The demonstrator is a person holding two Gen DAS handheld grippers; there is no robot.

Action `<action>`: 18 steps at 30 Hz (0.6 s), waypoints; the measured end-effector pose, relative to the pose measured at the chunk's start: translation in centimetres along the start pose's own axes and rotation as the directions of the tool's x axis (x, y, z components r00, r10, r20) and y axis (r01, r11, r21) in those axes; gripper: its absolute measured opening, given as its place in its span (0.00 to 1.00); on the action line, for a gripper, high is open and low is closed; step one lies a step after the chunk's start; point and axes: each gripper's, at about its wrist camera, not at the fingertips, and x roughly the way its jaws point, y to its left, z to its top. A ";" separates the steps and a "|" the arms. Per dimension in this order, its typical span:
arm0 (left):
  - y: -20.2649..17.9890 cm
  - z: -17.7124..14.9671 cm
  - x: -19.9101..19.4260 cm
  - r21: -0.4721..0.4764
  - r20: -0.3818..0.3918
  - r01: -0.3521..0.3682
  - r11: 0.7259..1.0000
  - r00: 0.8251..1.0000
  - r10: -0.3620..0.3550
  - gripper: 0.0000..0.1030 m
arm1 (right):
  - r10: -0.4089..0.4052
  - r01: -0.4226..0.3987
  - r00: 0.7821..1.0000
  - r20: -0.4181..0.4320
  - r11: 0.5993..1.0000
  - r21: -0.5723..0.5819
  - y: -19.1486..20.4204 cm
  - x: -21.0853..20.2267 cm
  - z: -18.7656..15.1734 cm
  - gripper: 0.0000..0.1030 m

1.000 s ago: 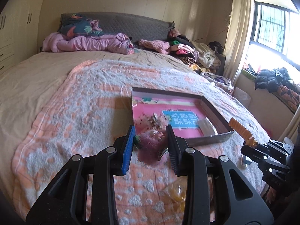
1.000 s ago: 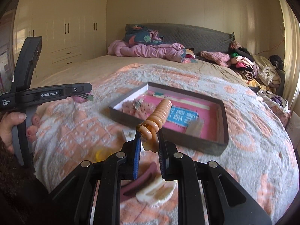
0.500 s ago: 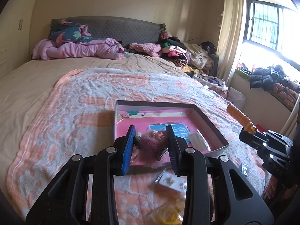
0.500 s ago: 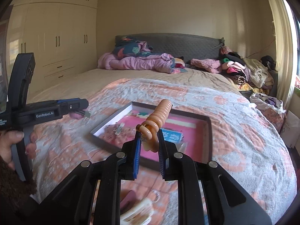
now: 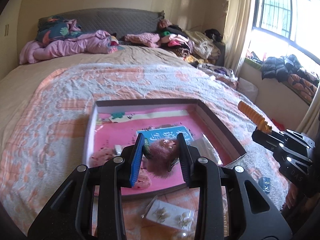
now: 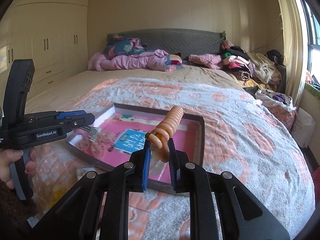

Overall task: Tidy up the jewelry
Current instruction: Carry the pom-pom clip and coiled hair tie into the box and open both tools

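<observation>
Left gripper: the left gripper (image 5: 161, 156) held a fuzzy mauve pom-pom hair clip (image 5: 163, 158) between its 2 pads, jaws set fairly wide around the fluffy body; a metal clip end showed at the right pad.

Key relation: the shallow grey cardboard box with pink printed lining (image 5: 218, 124) lay directly below and ahead of the left gripper; the clip hung over the near half of the box floor, so a release looked like a short drop straight down.

Right gripper: the right gripper (image 6: 159, 150) was clamped narrowly on an orange spiral coil hair tie (image 6: 168, 128); the coil's long axis ran up and forward from the pads, its free end over the box's near right part.

Nearer hand: left, judged; its load sat over the box interior, while the right gripper's pads were at the near wall.

Box contents: pale pink fluffy pieces (image 5: 100, 156) near the left wall; a clear plastic sleeve (image 5: 206, 146) at the right.

Outside box: a white card of earrings (image 5: 170, 216) on the blanket, just in front.

Surface: soft peach-and-white fleece blanket (image 5: 60, 104) over a bed, likely yielding.

Room: grey padded headboard (image 6: 180, 38), piled clothes (image 6: 244, 64), cream wardrobes (image 6: 46, 40), bright window at right.
</observation>
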 end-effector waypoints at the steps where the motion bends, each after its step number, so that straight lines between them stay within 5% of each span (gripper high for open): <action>1: -0.2 0.0 0.5 0.004 -0.009 -0.001 1.000 1.000 0.001 0.25 | -0.002 0.002 1.000 -0.010 1.000 -0.001 -0.1 0.4 -0.1 0.16; 18: 0.1 -1.5 4.9 -0.013 -0.112 -0.010 1.000 0.994 0.009 0.25 | -0.017 0.020 0.990 -0.139 1.000 0.021 -1.8 5.7 -2.3 0.16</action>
